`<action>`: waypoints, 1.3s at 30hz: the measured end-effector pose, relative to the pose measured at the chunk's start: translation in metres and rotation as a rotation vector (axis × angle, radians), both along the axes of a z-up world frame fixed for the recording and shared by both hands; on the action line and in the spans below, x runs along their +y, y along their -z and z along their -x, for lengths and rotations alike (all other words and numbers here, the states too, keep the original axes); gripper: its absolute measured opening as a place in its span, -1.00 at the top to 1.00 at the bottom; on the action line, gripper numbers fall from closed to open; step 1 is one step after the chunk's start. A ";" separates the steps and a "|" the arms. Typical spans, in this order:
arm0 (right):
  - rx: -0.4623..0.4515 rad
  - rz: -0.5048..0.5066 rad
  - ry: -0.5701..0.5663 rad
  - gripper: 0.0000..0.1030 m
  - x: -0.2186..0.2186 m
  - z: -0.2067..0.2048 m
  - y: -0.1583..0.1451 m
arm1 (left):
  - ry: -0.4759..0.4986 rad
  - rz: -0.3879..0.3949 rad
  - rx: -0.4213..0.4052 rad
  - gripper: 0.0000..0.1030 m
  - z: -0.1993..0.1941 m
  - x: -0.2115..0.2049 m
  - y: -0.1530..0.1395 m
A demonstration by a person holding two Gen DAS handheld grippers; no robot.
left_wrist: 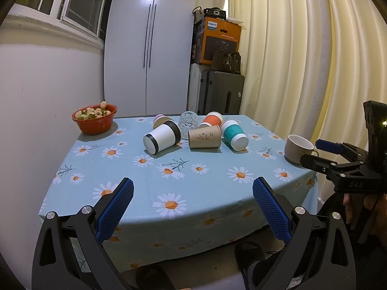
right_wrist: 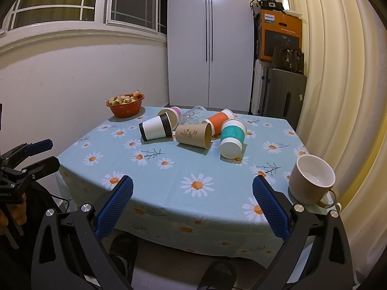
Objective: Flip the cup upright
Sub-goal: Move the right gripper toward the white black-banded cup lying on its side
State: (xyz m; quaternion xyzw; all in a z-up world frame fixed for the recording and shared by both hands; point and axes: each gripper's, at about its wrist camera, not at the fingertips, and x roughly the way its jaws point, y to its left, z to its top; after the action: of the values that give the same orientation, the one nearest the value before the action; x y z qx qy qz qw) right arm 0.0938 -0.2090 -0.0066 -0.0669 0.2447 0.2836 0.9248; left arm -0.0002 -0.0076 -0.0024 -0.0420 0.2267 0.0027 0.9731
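Observation:
Several paper cups lie on their sides at the far middle of the table: a white and black one (left_wrist: 161, 138) (right_wrist: 156, 127), a brown one (left_wrist: 204, 136) (right_wrist: 193, 134), a teal one (left_wrist: 234, 134) (right_wrist: 232, 138), an orange one (left_wrist: 212, 119) (right_wrist: 219, 120), a pink one (left_wrist: 159, 119) (right_wrist: 172, 114) and a clear glass (left_wrist: 188, 120) (right_wrist: 192, 116). A beige mug (left_wrist: 298, 148) (right_wrist: 312, 180) stands upright at the right edge. My left gripper (left_wrist: 193, 209) is open and empty above the near table edge. My right gripper (right_wrist: 193, 209) is open and empty too, left of the mug.
A red bowl of fruit (left_wrist: 94, 118) (right_wrist: 125, 105) sits at the far left corner. The table has a blue daisy cloth (left_wrist: 169, 174) (right_wrist: 169, 176). A wall is on the left, curtains (left_wrist: 302, 60) on the right, a white cupboard (left_wrist: 150, 48) and boxes behind.

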 end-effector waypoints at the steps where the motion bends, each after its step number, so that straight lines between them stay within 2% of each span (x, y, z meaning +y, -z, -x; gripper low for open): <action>1: 0.007 -0.001 0.000 -0.90 0.000 -0.001 0.000 | -0.002 0.003 0.001 -0.87 0.000 0.000 0.000; 10: 0.116 0.002 -0.011 -0.90 0.008 -0.026 0.000 | 0.051 0.048 0.054 -0.87 -0.022 0.009 -0.005; 20: 0.169 -0.003 -0.057 -0.90 0.039 -0.075 -0.008 | 0.111 -0.038 0.194 -0.87 -0.102 0.033 -0.017; 25: 0.252 -0.033 -0.091 -0.90 0.057 -0.111 -0.009 | 0.145 -0.079 0.269 -0.87 -0.148 0.046 -0.017; 31: 0.293 -0.004 -0.118 -0.90 0.077 -0.140 -0.003 | 0.235 -0.175 0.413 -0.87 -0.201 0.047 -0.004; 39: 0.427 -0.043 -0.178 -0.90 0.090 -0.177 0.010 | 0.294 -0.257 0.535 -0.86 -0.261 0.055 0.015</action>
State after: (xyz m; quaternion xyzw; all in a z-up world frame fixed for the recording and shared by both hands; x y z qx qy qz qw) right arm 0.2706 -0.1188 -0.0169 -0.0068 0.4218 0.3770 0.8246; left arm 0.2611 0.0477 -0.0177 0.1166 0.4755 -0.0982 0.8664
